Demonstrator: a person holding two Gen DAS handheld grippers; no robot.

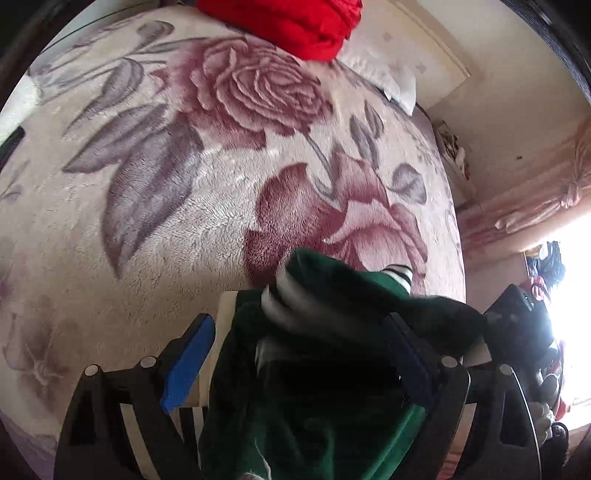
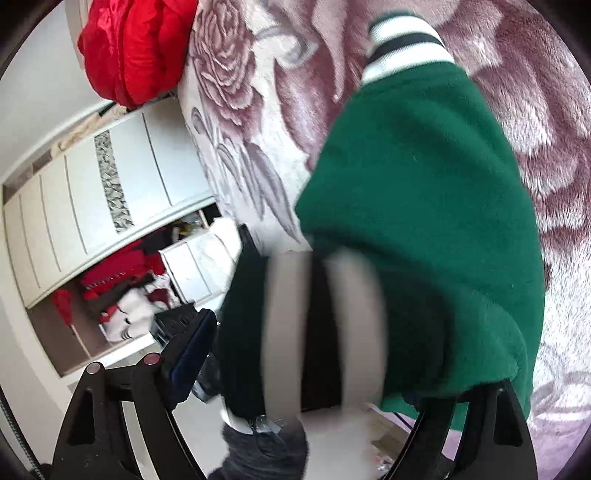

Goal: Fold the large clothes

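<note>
Surface: plush pale blanket (image 1: 155,236) printed with large mauve roses and grey leaves, spread over a bed that fills most of both views.
Garment: dark green fleece jacket (image 2: 424,192) with white-and-black striped rib trim, lying bunched on the blanket near its front edge; 1 striped cuff (image 2: 406,40) points away toward the far roses.
Left gripper (image 1: 299,354): black frame with blue pads, jaws standing wide apart; the green fabric and a blurred striped band sit in the gap between the 2 fingers, and neither pad is seen pressing on them.
Right gripper (image 2: 325,369): jaws likewise spread wide; a blurred striped hem (image 2: 325,332) fills the space between them, the right finger is partly covered by green cloth, and no clamping shows.
Far end of bed: crumpled bright red cloth (image 1: 295,26) heaped on the blanket, beside a white pillow (image 1: 380,74).
Room, left-wrist view: pink curtain (image 1: 535,192) and a glaring window at the right edge.
Room, right-wrist view: white panelled wardrobe (image 2: 85,206), with an open shelf of red and white clothes (image 2: 118,291) below it.
</note>
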